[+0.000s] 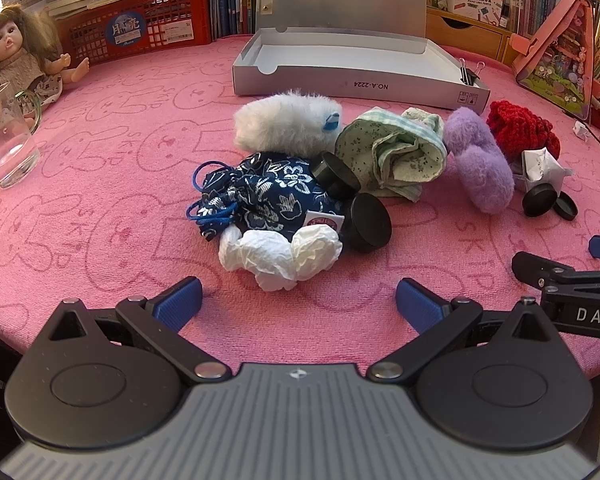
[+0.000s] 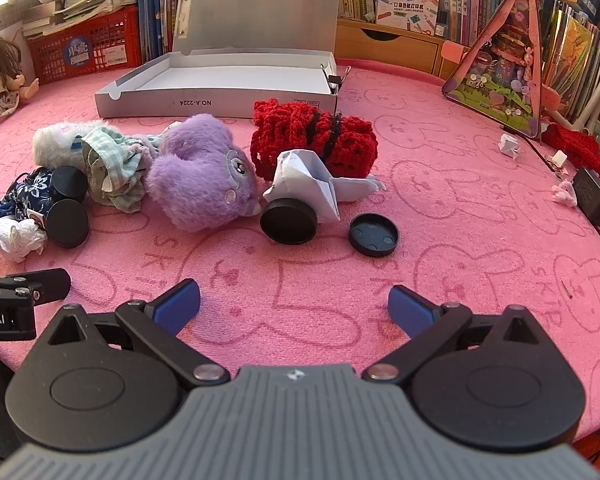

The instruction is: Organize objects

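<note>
While both of my tools hang tilted down over the near edge of the bench [image 1: 80, 208], nothing sits between their blue pads: the left gripper [image 1: 299, 300] is spread wide, and the right gripper [image 2: 294, 304] is just as wide and empty.

From the left wrist I see the clutter in a loose heap mid-bench. A crumpled white tissue [image 1: 278, 258] lies nearest, touching a navy floral pouch [image 1: 260, 196] with a blue cord. Two black round containers [image 1: 352, 204] lean against the pouch's right side. Behind them sit a white fluffy toy [image 1: 284, 122] and a bundle of green checked cloth [image 1: 392, 152].

From the right wrist, a purple plush [image 2: 204, 176] rests beside that cloth, and a red crocheted piece [image 2: 312, 140] sits just behind a folded white paper shape [image 2: 312, 180]. A third black container [image 2: 289, 221] touches the paper — its loose lid [image 2: 374, 235], I think, lies apart to the right.

An open grey box [image 2: 220, 100] with raised lid stands behind everything, empty inside as far as I can see. A doll [image 1: 16, 60] and a glass jug [image 1: 6, 140] occupy the far left.
</note>
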Demonstrator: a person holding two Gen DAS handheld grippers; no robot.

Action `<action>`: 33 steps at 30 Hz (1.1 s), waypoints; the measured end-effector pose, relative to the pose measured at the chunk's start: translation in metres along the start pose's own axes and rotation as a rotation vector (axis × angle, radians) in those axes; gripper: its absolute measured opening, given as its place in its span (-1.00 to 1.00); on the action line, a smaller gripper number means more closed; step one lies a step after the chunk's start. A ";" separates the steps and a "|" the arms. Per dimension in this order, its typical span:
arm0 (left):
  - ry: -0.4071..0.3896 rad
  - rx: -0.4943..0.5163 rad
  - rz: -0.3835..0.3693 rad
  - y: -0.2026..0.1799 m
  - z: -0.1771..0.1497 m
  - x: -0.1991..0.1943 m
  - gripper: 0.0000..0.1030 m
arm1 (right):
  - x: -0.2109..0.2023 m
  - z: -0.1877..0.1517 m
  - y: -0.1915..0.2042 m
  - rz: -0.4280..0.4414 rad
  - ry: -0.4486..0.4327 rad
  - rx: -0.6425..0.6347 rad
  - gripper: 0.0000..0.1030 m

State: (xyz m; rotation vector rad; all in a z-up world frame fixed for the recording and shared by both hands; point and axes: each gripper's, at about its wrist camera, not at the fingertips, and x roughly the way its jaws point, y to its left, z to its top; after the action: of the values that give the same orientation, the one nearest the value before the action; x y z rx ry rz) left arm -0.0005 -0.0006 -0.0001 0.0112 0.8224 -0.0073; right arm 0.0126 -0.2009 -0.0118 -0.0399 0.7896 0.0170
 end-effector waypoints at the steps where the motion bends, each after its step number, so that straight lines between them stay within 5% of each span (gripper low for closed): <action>1: 0.001 0.001 0.000 0.000 0.000 0.000 1.00 | -0.001 -0.002 -0.001 0.006 0.003 0.001 1.00; 23: 0.017 0.001 0.002 0.001 0.000 0.001 1.00 | -0.001 -0.006 0.000 -0.008 -0.037 0.015 1.00; 33: -0.046 0.020 -0.015 0.004 -0.008 0.000 1.00 | -0.002 -0.011 0.001 -0.031 -0.093 0.046 1.00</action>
State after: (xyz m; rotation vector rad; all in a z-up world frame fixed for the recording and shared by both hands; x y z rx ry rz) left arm -0.0064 0.0036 -0.0051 0.0239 0.7763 -0.0296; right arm 0.0035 -0.2001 -0.0177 -0.0077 0.6960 -0.0279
